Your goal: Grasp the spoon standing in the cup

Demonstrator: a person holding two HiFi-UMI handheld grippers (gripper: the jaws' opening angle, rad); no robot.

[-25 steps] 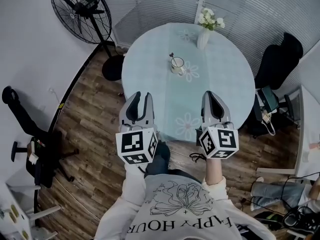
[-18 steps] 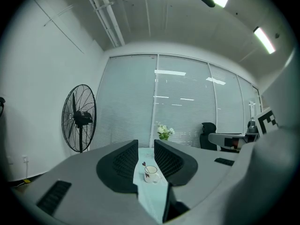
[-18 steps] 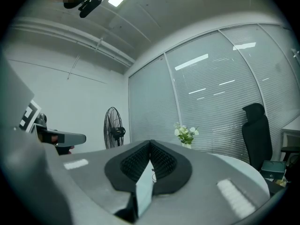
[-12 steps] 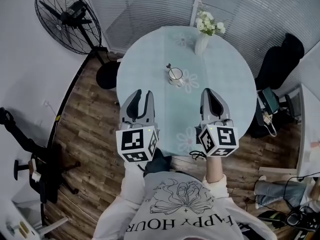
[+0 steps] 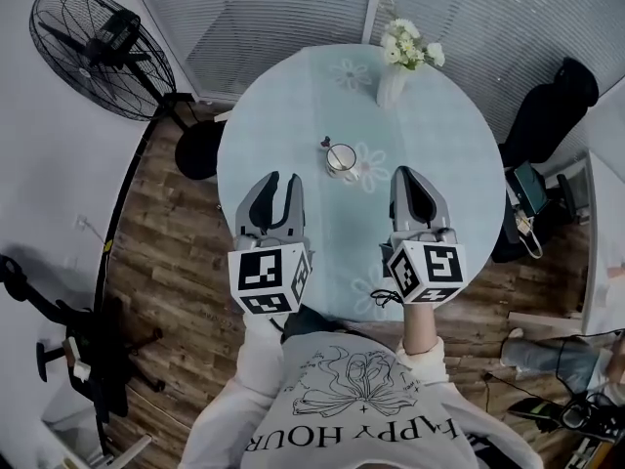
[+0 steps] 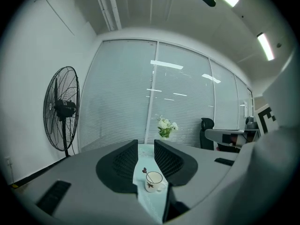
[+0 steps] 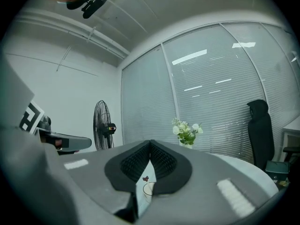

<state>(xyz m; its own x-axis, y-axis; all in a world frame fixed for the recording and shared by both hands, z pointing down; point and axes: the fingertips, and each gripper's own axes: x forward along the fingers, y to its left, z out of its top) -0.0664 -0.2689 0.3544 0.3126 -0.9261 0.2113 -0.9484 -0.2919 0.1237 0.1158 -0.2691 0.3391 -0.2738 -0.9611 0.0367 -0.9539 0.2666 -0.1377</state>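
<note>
Standing in the cup (image 5: 342,158) — 1 spoon (image 5: 327,145); vase (image 5: 391,86) holds flowers (image 5: 410,45).

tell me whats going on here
A person stands at a round table with a gripper in each hand. The left gripper has its jaws apart, the right gripper has them together, and both are empty. They hang short of the cup, which sits mid-table with a spoon standing in it. Nothing has been grasped yet.

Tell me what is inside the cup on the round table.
A spoon stands in the cup, its handle leaning out over the rim. The spoon's bowl is hidden inside; any liquid cannot be made out.
</note>
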